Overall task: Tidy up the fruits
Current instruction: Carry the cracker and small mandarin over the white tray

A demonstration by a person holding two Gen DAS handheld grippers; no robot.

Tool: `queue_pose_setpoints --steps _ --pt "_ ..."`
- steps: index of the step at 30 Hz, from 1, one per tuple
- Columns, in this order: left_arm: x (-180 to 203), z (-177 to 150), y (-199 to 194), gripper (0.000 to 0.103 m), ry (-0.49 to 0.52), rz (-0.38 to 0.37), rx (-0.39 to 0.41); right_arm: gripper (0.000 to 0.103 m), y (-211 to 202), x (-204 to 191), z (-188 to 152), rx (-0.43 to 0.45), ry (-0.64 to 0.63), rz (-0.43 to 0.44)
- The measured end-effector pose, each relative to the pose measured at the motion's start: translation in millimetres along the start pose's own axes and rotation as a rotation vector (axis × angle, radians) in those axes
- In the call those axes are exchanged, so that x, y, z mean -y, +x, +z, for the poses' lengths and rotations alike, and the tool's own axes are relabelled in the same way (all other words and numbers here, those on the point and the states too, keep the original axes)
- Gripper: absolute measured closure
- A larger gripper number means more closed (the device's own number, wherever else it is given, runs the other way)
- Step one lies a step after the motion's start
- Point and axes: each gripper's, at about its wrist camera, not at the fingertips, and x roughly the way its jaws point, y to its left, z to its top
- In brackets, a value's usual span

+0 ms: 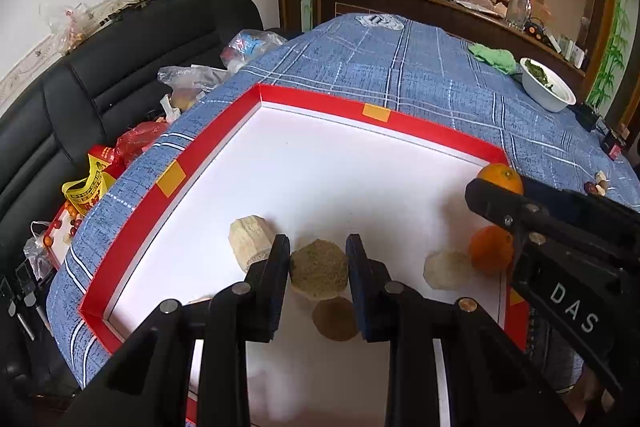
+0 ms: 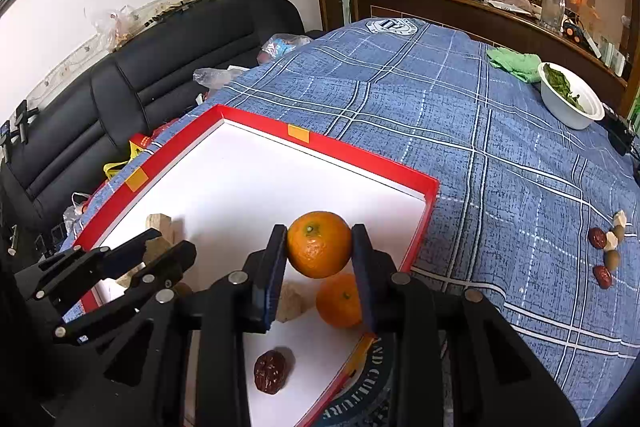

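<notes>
A red-rimmed white tray [image 1: 312, 99] [image 2: 360, 155] lies on the blue plaid tablecloth. My left gripper [image 1: 318, 241] is shut on a tan rough chunk [image 1: 319, 269], held just over the tray floor. A brown round piece [image 1: 335, 319] lies under it. Pale chunks [image 1: 250, 241] [image 1: 446, 269] rest to either side. My right gripper [image 2: 319, 229] is shut on an orange [image 2: 319, 245] above the tray's right corner. A second orange [image 2: 340, 301], a pale chunk [image 2: 292, 303] and a red date [image 2: 274, 371] lie below it. The left gripper [image 2: 168, 243] shows at the left.
Loose dates and nuts [image 2: 604, 251] lie on the cloth to the right of the tray. A white bowl of greens [image 2: 570, 105] and a green cloth [image 2: 514, 61] sit at the far right. A black sofa [image 1: 120, 67] with bags runs along the table's left edge.
</notes>
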Motion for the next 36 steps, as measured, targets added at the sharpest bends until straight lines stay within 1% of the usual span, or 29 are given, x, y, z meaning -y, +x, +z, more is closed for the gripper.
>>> queue_pose_setpoints --steps 6,10,18,27,36 --pt "-2 0 5 0.075 -0.013 0.001 -0.01 0.068 4 1 3 -0.006 0.004 -0.009" --pt "0 0 7 0.075 -0.004 -0.003 -0.016 0.068 7 2 4 -0.009 0.009 -0.012" --pt "-2 -5 1 0.075 -0.004 -0.014 -0.013 0.068 8 4 6 -0.002 0.016 -0.015" --pt "2 -11 -10 0.075 0.016 -0.041 -0.004 0.068 13 -5 11 0.005 0.008 0.0" --pt "4 -15 -12 0.075 0.028 -0.023 -0.005 0.068 24 -11 13 -0.016 -0.004 0.022"
